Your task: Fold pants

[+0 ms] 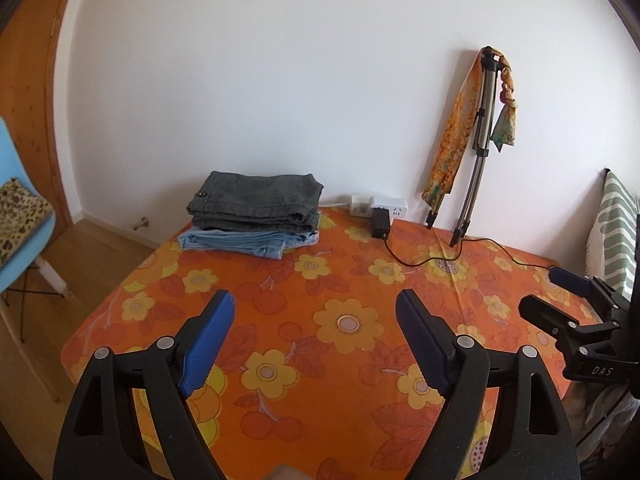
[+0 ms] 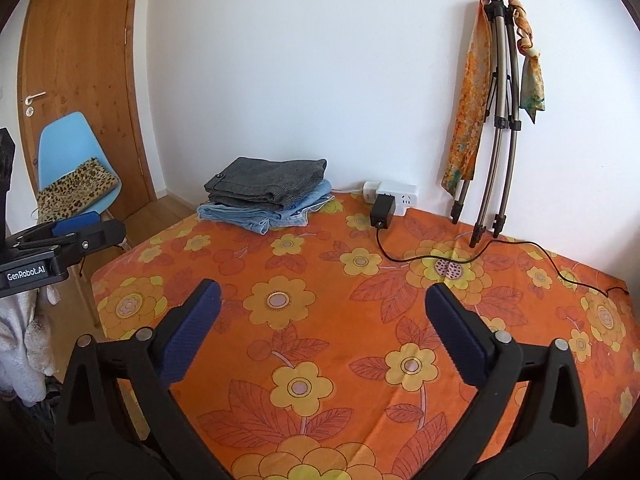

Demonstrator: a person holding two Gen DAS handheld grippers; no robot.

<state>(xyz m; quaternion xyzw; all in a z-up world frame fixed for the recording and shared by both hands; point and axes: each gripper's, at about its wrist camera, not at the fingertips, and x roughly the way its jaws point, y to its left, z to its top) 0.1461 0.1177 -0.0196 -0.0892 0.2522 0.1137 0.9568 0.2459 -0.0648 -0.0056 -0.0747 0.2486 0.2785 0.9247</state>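
Folded dark grey pants lie on top of folded light blue jeans at the far left corner of the table; the stack also shows in the right wrist view, grey pants over jeans. My left gripper is open and empty above the orange flowered tablecloth. My right gripper is open and empty above the cloth too. The right gripper also shows at the right edge of the left wrist view; the left gripper shows at the left edge of the right wrist view.
A white power strip with a black adapter and trailing cable lies at the back. A folded tripod with scarves leans on the wall. A blue chair and a wooden door are left.
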